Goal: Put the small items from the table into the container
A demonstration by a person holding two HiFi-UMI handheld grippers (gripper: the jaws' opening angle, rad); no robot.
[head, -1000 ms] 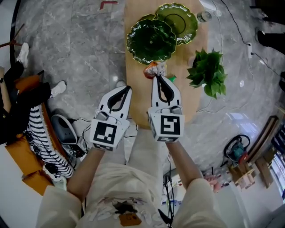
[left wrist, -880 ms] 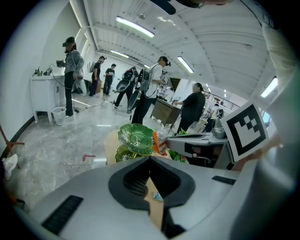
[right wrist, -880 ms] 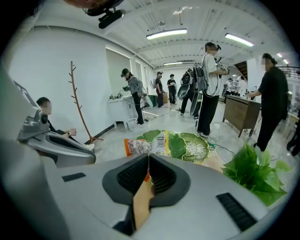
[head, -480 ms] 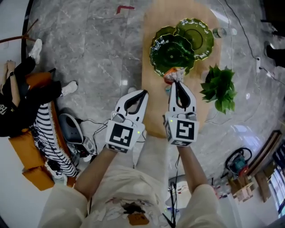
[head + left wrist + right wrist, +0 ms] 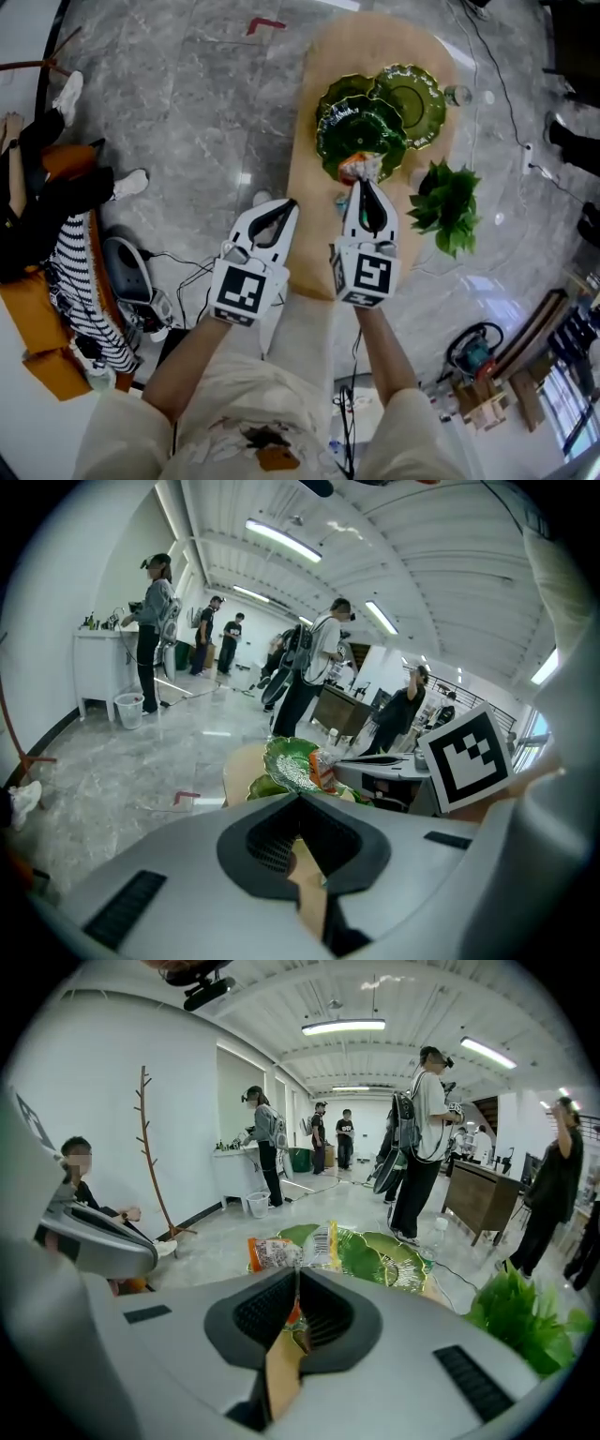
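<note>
Snack packet [image 5: 358, 168]: an orange and white crinkled bag, pinched by its lower end in the right tool [image 5: 362, 183] and held at the near rim of the near green dish [image 5: 330, 141]. Whether it touched that dish could not be told.
Right tool: clenched on the snack packet. In the right gripper view its jaws met on the bag, which stood up beyond them in front of both dishes.
Left tool [image 5: 289, 203]: clenched on nothing, its jaws together tip to tip in the left gripper view. It hung over the near left edge of the table [image 5: 314, 225], beside the right tool and apart from it.
Near green dish: leaf-shaped, glossy dark green, sitting on the table and overlapping the far green dish [image 5: 417, 89].
Far green dish: the same shape, a lighter green with a bright rim, toward the far right of the table.
Table: a light wooden oval top, standing on a grey marbled floor [image 5: 187, 122].
Plant [image 5: 446, 204]: leafy and green, at the table's right edge, near the right tool.
Bottle [image 5: 457, 95]: small and clear, just beside the far green dish on its right.
Red mark [image 5: 265, 23]: an angled strip on the floor, beyond the table's far left.
Seated person [image 5: 47, 197]: at the left edge of the head view, in dark clothes on an orange seat.
Bystanders [image 5: 422, 1147]: several stood about the room in both gripper views.
</note>
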